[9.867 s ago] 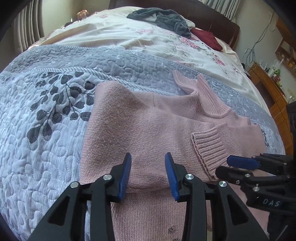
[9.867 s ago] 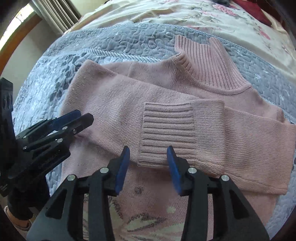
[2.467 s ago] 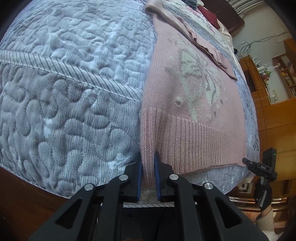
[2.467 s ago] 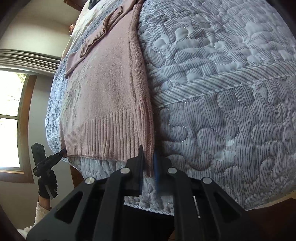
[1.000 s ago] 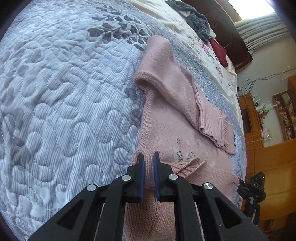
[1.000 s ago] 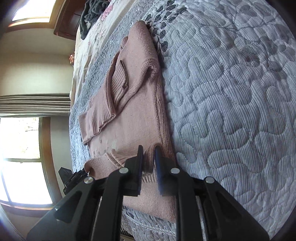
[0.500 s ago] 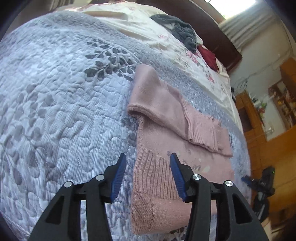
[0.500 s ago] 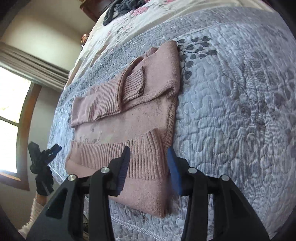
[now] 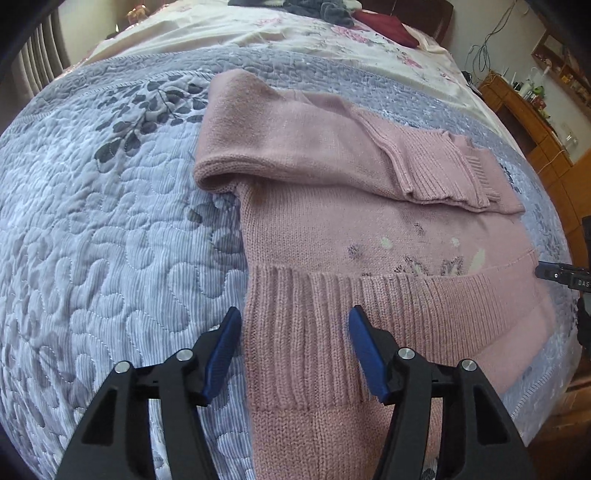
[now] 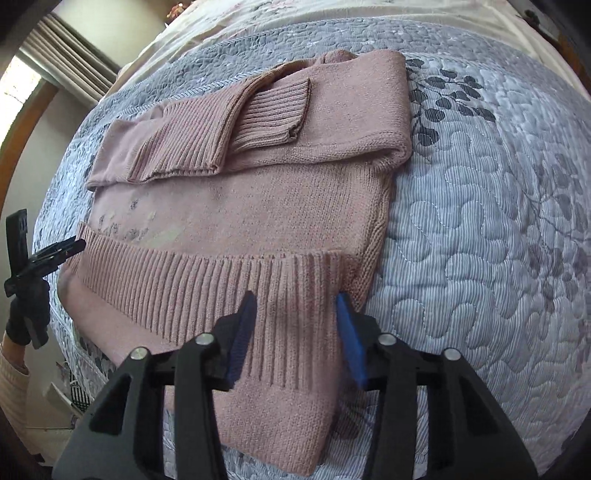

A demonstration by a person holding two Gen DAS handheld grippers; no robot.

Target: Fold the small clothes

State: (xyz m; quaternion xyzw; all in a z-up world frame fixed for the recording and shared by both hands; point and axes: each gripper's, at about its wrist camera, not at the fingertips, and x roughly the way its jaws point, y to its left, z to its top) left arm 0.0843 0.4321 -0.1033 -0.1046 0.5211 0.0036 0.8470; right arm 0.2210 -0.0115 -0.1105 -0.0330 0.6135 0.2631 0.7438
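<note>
My left gripper hung with its jaws apart over the near left corner of the sweater, which lay flat on the quilt of the bed. The ribbed hem lay folded up onto the body, just ahead of my fingers. Beyond it the sleeves lay folded across the chest. Bare quilt spread to my left. My right gripper hung likewise parted over the opposite near corner of the hem, with bare quilt to its right. Far ahead of my left gripper, other clothes lay at the head of the bed, and a cabinet stood off to the right.
</note>
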